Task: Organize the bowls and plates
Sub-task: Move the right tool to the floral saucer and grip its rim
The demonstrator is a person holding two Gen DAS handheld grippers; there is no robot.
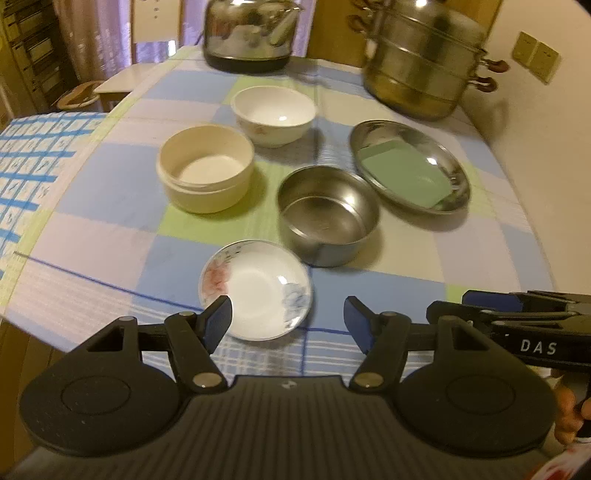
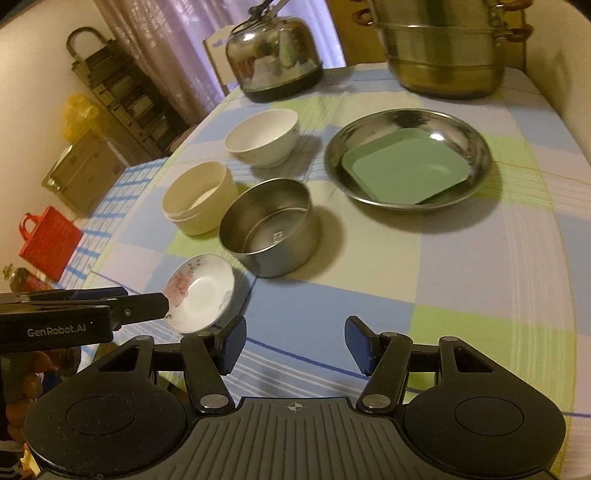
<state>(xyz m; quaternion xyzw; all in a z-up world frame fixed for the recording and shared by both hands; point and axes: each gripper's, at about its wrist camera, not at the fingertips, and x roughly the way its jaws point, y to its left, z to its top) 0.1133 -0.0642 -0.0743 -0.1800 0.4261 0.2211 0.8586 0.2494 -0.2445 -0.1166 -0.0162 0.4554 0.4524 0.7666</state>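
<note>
A small flowered white saucer (image 1: 258, 288) (image 2: 201, 291) lies near the table's front edge. Behind it stand a steel bowl (image 1: 327, 214) (image 2: 269, 225), a cream bowl (image 1: 205, 168) (image 2: 197, 197) and a white china bowl (image 1: 275, 114) (image 2: 262, 138). A steel plate (image 1: 458, 177) (image 2: 476, 147) holds a green square plate (image 1: 406, 171) (image 2: 404, 170). My left gripper (image 1: 288, 323) is open, its fingers either side of the saucer's near rim. My right gripper (image 2: 295, 345) is open and empty above the cloth, right of the saucer.
The table has a blue, green and white checked cloth (image 1: 110, 192) (image 2: 461, 258). A steel kettle (image 1: 247, 33) (image 2: 275, 59) and a stacked steamer pot (image 1: 421, 62) (image 2: 443, 48) stand at the back. A red bag (image 2: 46, 243) and shelving (image 2: 122, 96) are left of the table.
</note>
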